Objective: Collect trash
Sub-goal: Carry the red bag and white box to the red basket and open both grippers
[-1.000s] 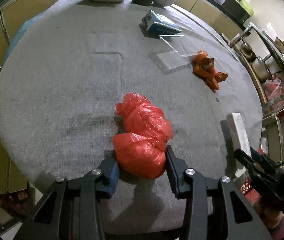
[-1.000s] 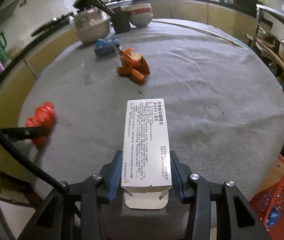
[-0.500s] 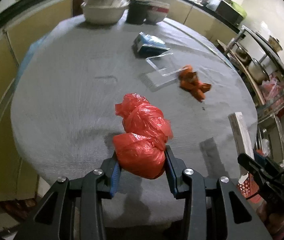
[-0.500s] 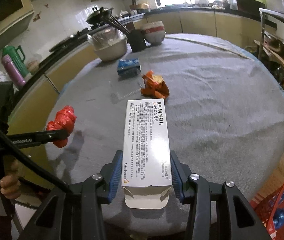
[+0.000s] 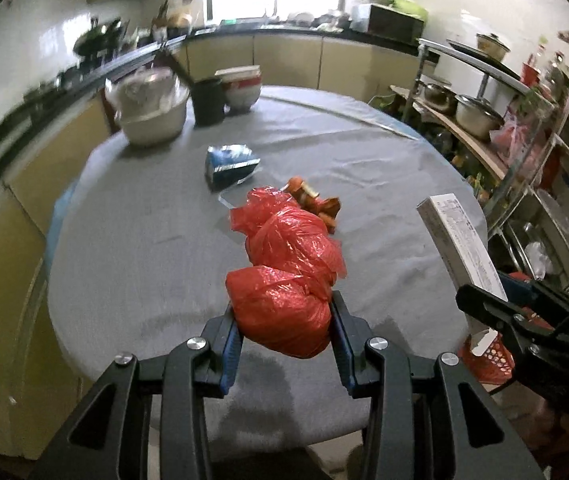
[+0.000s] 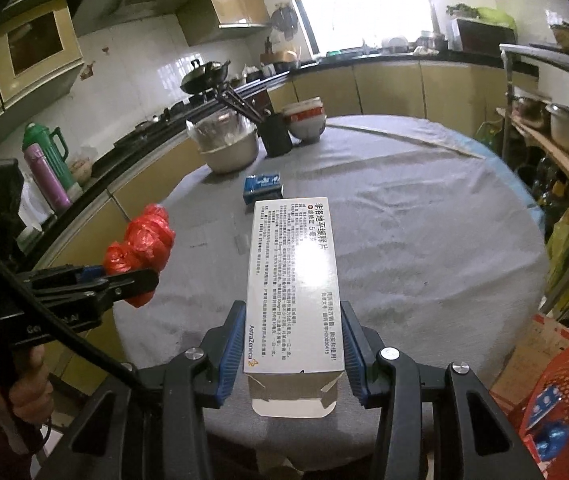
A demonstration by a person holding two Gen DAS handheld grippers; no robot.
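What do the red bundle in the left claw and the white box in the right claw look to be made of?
Red bundle: thin glossy plastic film, judging by its crinkles, shine and slight translucency. White box: printed cardboard with a semi-gloss coat, given its sharp folds, open end flap and glare patch.

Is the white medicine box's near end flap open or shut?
Open. The white medicine box, clamped in the right gripper, shows its end flap hanging loose below the printed face.

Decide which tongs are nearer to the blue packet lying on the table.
Left, but only slightly. The left tongs, clamping the red bag, sit nearer the blue packet; the right tongs, gripping the white box, hang by the table's near edge.
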